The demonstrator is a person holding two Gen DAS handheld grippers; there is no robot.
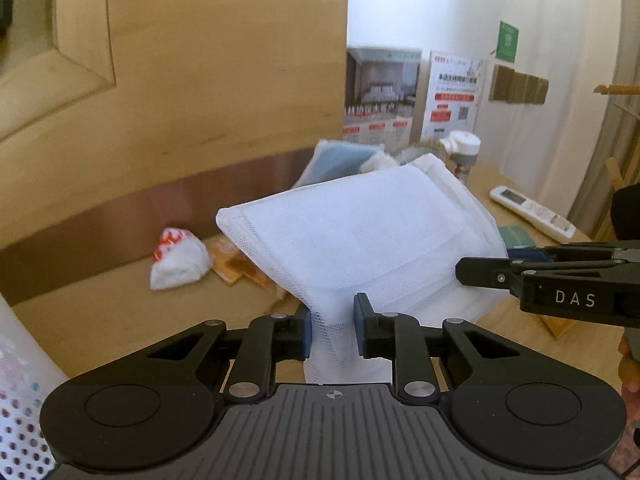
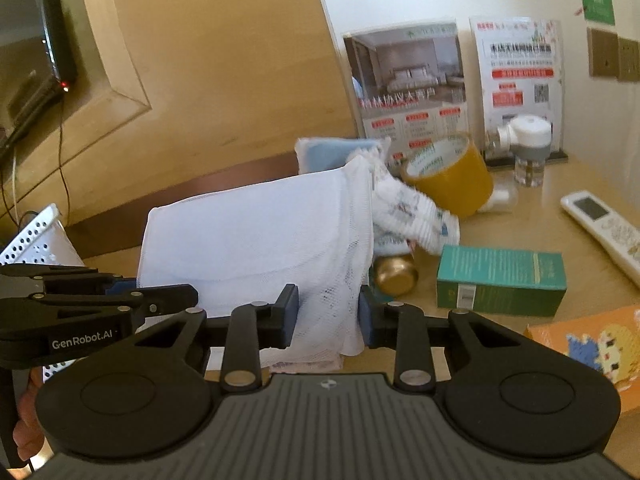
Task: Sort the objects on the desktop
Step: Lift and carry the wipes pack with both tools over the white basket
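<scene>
A white mesh bag [image 1: 360,240] [image 2: 256,236] hangs above the wooden desk, held at two spots along its near edge. In the left wrist view my left gripper [image 1: 334,328] is shut on a bunched fold of the mesh, its blue pads pressing on both sides. My right gripper [image 2: 328,316] is shut on the bag's other corner, with netting gathered between its pads. Each gripper shows in the other's view: the right one [image 1: 480,272] at the bag's right edge, the left one [image 2: 176,296] at its left edge.
On the desk [image 2: 532,188] lie a green box [image 2: 500,286], a yellow tape roll [image 2: 452,172], a gold-capped bottle [image 2: 396,276], a remote [image 2: 604,224], an orange box [image 2: 592,344] and a red-and-white packet [image 1: 180,260]. A white perforated basket [image 2: 36,240] stands at the left. Sign stands [image 2: 408,88] line the back wall.
</scene>
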